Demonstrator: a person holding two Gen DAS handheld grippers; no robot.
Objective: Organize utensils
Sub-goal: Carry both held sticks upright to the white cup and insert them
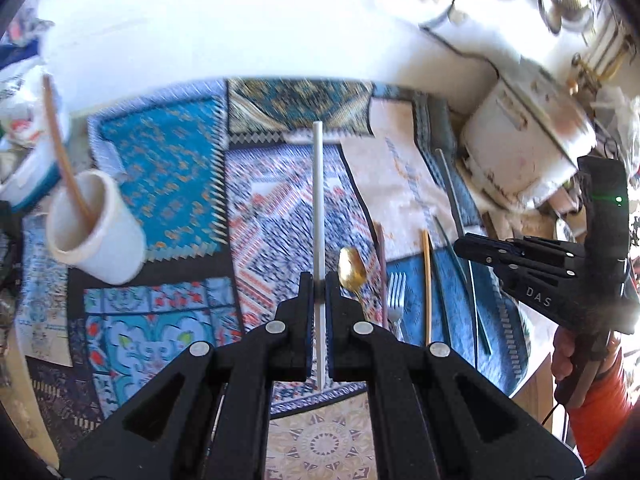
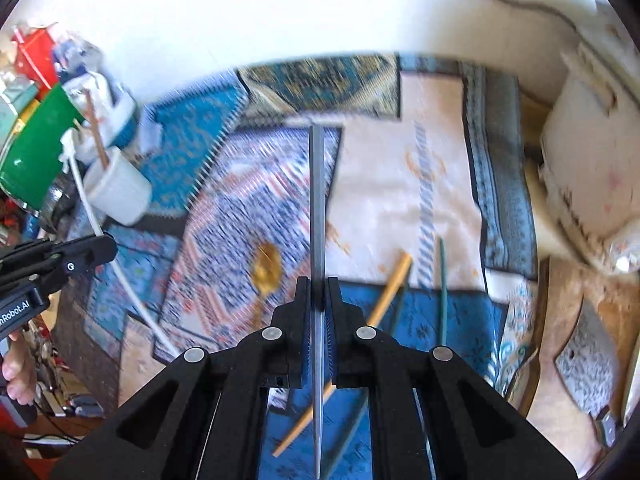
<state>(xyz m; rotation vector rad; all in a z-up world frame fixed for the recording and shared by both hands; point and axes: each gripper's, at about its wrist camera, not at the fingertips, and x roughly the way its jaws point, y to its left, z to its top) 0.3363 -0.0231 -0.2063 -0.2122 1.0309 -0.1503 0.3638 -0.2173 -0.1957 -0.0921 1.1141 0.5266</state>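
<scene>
The table (image 1: 168,32) is white and has a bright patchwork cloth (image 1: 168,168) spread over it, with blue, red and cream squares. On the cloth stands a white cup (image 1: 100,232) with a brown stick in it. A gold spoon (image 1: 352,270), a silver fork (image 1: 396,296), a tan chopstick (image 1: 427,284) and a green chopstick (image 1: 460,272) lie side by side on the cloth.

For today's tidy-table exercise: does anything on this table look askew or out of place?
Yes. The white cup is tilted in both views, a wooden chopstick leaning out of it. Loose utensils lie scattered on the patterned cloth: a gold spoon, a fork and a green chopstick, none lined up.
</scene>
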